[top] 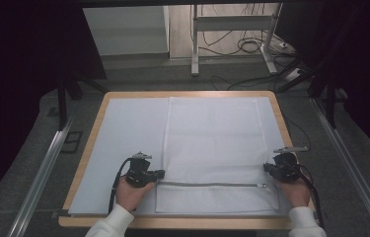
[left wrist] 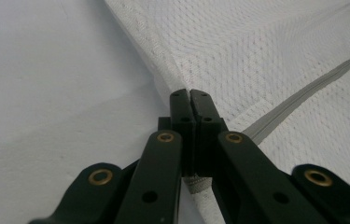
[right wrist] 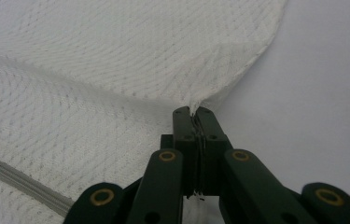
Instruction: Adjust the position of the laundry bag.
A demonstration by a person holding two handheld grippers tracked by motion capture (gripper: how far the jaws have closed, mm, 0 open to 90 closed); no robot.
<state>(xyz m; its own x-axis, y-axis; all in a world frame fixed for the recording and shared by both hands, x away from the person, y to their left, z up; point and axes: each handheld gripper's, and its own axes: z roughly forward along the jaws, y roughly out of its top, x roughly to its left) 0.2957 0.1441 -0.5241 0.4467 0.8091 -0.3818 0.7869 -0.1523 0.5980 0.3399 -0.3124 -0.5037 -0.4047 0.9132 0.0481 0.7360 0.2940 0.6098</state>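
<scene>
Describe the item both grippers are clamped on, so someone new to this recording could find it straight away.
On the wooden table, over the pale blue mat, lies a white mesh laundry bag spread flat right of centre. The left gripper and right gripper pinch its side edges. Its netted weave and the grey zipper across its near end set it apart from the smooth mat.
</scene>
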